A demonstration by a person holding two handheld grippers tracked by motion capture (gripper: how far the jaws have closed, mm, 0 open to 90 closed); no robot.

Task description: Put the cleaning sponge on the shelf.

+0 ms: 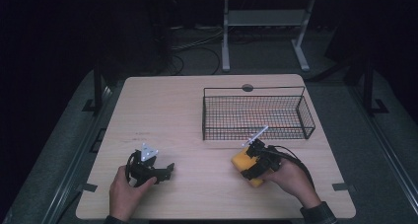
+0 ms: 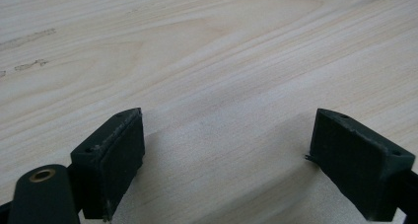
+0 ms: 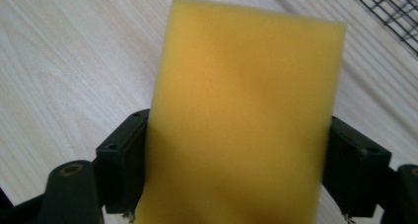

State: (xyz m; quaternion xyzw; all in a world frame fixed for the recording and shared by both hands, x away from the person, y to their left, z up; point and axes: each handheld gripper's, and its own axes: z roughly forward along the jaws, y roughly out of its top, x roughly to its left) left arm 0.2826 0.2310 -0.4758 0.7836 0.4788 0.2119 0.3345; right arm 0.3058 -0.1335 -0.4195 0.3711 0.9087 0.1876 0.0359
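A yellow sponge (image 1: 241, 161) lies near the front right of the wooden table, just in front of the wire basket (image 1: 305, 116). My right gripper (image 1: 250, 161) is shut on the sponge (image 3: 241, 115); both jaws press its sides in the right gripper view. A hand holds that gripper from behind. My left gripper (image 1: 167, 170) rests low over the table at the front left, held in the other hand. Its jaws stand wide apart with only bare wood between them, so my left gripper (image 2: 224, 150) is open.
The black wire basket sits at the right rear of the table (image 1: 167, 110), its mesh corner (image 3: 389, 7) showing in the right gripper view. A round cable hole (image 1: 247, 88) marks the far edge. A white desk frame (image 1: 266, 31) stands beyond on the dark floor.
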